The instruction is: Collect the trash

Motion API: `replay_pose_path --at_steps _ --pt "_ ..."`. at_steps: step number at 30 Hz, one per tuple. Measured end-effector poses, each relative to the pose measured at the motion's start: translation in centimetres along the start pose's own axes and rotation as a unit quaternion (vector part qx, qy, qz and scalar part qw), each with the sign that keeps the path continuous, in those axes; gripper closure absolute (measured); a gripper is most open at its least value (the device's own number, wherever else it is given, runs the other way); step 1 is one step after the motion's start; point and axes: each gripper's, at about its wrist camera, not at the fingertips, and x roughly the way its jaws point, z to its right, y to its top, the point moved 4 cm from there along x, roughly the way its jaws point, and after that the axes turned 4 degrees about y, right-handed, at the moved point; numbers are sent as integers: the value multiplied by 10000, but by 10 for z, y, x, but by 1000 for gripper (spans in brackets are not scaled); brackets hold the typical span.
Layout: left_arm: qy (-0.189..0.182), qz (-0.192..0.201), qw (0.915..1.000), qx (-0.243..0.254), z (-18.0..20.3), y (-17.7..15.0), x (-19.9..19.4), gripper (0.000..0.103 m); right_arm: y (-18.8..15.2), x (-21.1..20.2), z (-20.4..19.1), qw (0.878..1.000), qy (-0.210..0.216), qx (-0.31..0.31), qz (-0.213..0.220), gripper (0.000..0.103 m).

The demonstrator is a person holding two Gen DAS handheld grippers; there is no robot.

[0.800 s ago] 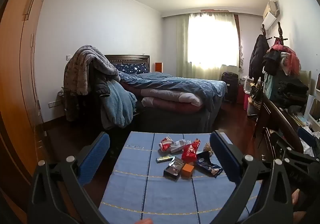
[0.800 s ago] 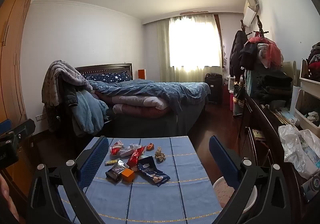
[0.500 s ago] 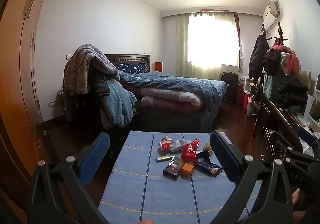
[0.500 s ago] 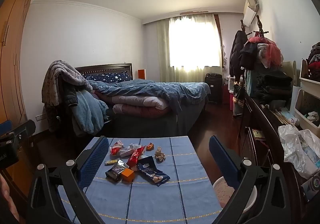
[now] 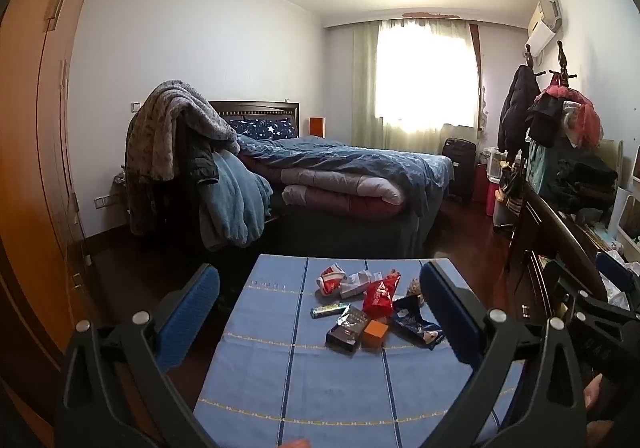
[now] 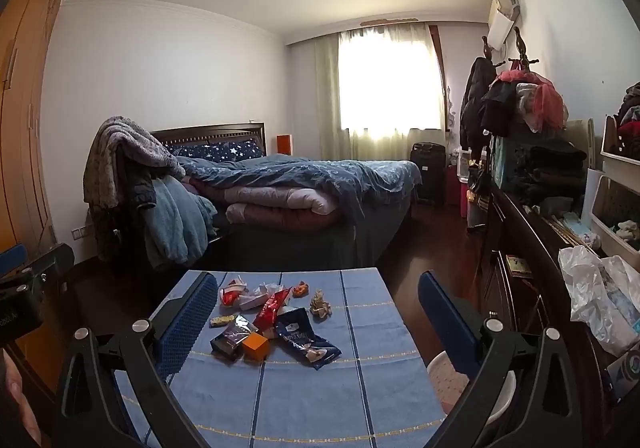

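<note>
A pile of snack trash lies on a table with a blue cloth (image 5: 320,388). In it are a red wrapper (image 5: 380,294), a dark blue bag (image 5: 416,324), a small orange box (image 5: 375,333), a dark wrapper (image 5: 349,328) and a green bar (image 5: 330,310). My left gripper (image 5: 318,274) is open, above the table's near side, short of the pile. In the right wrist view the same red wrapper (image 6: 272,306), dark blue bag (image 6: 306,338) and orange box (image 6: 256,344) lie ahead and to the left. My right gripper (image 6: 318,280) is open too, holding nothing.
A white round bin (image 6: 444,372) stands low beside the table's right edge. A dark dresser with a white plastic bag (image 6: 600,300) runs along the right wall. A bed (image 6: 300,184) lies beyond the table, and wooden wardrobe doors (image 5: 36,168) line the left.
</note>
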Motion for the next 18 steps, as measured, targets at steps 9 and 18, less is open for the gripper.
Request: replay_pose_path --at_steps 9,18 --pt "-11 -17 10000 -19 -1 1 0 3 2 1 1 10000 6 0 -14 3" --pt "-23 11 10000 -63 -4 1 1 3 3 -2 0 10000 22 -37 43 3"
